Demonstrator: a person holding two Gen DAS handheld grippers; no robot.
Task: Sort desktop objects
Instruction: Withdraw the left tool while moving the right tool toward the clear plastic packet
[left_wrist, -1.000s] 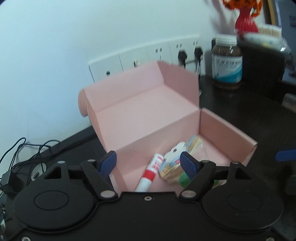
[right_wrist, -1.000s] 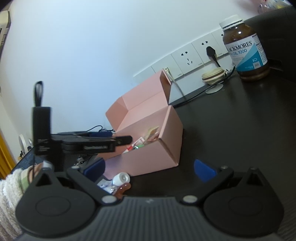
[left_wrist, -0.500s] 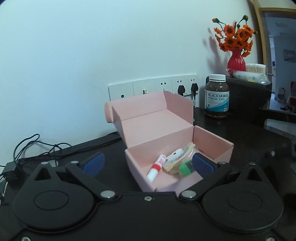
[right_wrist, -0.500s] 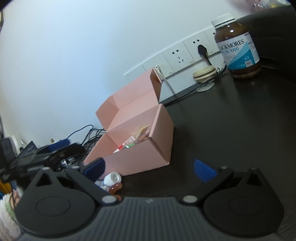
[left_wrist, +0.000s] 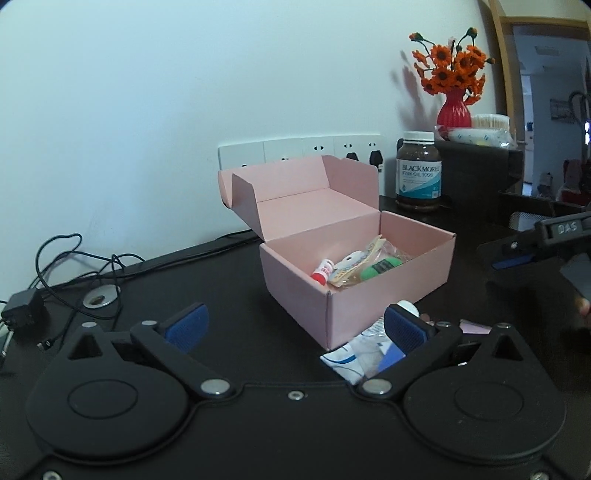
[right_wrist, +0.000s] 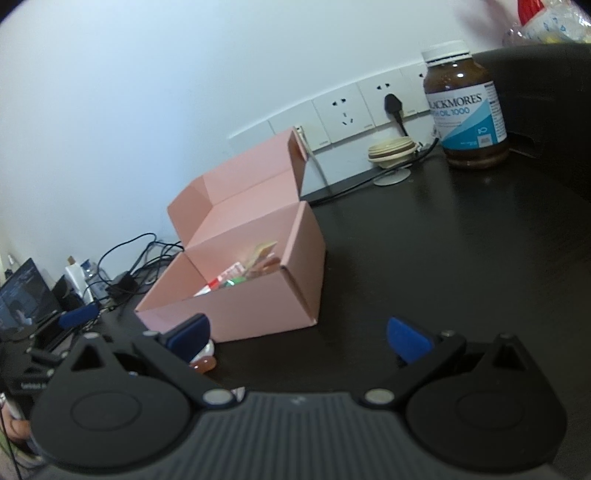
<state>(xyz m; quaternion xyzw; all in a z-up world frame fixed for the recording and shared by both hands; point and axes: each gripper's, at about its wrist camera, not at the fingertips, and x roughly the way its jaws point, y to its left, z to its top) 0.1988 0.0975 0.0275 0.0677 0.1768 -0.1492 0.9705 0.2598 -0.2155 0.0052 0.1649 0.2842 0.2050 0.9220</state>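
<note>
Nearest, the left tool (left_wrist: 295, 326) stands released and empty, low in the frame, and the right tool (right_wrist: 299, 334) likewise. Just beyond, a white packet (left_wrist: 356, 356) and small bottle (right_wrist: 203, 360) lie on the counter (left_wrist: 236, 280) beside the pink box (left_wrist: 354, 291), at centre. Judged between deposits; next, grasp one.

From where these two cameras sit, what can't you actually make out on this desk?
- Small bottle by the pink box: right wrist view, mostly hidden behind a gripper finger.
- White packet: left wrist view, partly covered by a finger; print too small.
- Things in the box: both views, the walls hide their lower parts.
- Fish oil bottle: right wrist view, label's first letters turned away.
- Right gripper: left wrist view, cut by the frame edge.
</note>
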